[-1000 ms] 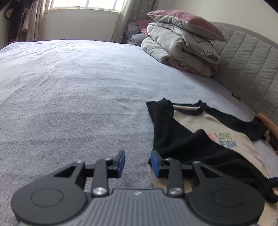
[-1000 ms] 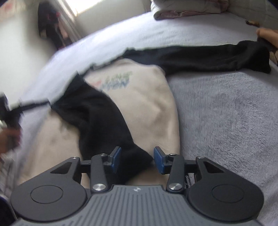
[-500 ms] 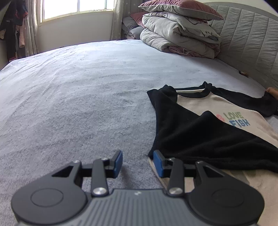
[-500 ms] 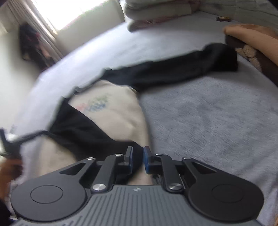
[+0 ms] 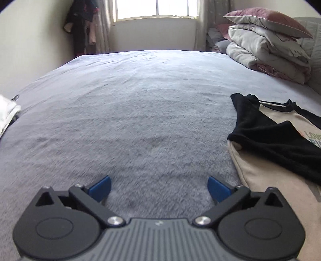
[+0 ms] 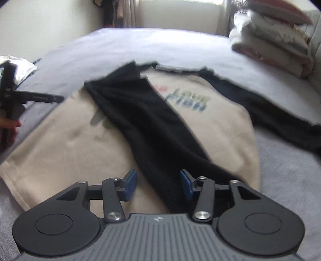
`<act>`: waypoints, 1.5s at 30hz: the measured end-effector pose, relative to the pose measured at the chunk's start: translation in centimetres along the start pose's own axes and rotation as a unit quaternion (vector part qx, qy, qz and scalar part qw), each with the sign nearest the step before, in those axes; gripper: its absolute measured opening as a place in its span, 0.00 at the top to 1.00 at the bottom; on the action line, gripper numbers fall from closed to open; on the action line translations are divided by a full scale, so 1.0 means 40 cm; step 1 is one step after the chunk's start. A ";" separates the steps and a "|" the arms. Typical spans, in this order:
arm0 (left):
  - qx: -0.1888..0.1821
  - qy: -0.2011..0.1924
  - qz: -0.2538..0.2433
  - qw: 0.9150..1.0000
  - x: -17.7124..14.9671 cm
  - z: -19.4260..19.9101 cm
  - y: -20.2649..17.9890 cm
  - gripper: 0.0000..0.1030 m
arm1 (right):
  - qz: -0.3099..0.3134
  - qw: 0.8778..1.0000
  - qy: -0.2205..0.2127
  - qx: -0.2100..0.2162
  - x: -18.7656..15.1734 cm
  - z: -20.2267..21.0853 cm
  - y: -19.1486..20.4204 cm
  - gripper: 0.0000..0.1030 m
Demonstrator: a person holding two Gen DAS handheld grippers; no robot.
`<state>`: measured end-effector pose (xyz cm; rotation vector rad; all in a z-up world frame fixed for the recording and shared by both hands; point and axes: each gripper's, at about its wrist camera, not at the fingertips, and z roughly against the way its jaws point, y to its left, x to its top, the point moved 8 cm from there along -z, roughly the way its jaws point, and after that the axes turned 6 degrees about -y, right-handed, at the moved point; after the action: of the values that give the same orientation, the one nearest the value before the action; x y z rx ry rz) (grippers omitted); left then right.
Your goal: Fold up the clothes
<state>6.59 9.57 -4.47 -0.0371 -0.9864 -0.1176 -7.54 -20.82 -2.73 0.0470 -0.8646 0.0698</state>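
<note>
Bedding, folded and stacked with a pink pillow on top, sits at the far right corner of the grey bed, against the padded headboard. Some clothes hang in the far left corner beside the window. A white cloth lies at the left edge of the bed.

The left gripper has just been opening; its jaws are now spread wide over bare blanket, with nothing between them. The beige sweatshirt with black sleeves lies flat just right of it.

The right gripper has just been opening too. Its jaws stand partly apart above the folded sleeve, which crosses the sweatshirt body diagonally and passes between the blue pads without being pinched. The other sleeve stretches out to the right.
</note>
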 end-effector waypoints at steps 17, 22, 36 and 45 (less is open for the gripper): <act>-0.012 -0.016 -0.009 1.000 -0.013 0.001 0.004 0.00 | 0.004 1.000 -0.004 -0.015 -0.003 0.087 0.018 0.71; -0.012 -0.016 -0.009 1.000 -0.012 0.001 0.004 0.00 | -0.060 0.998 0.027 0.007 -0.029 0.077 0.006 0.78; -0.012 -0.016 -0.009 1.000 -0.013 0.000 0.003 0.00 | -0.096 0.995 0.003 0.003 -0.003 0.104 -0.003 0.71; -0.012 -0.016 -0.008 1.000 -0.012 -0.002 0.003 0.00 | -0.090 0.996 -0.009 0.002 0.017 0.099 -0.006 0.63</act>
<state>6.40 9.71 -4.92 -0.0523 -1.0170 -0.1446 -10.07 -21.32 0.33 0.1293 -0.8751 -0.0983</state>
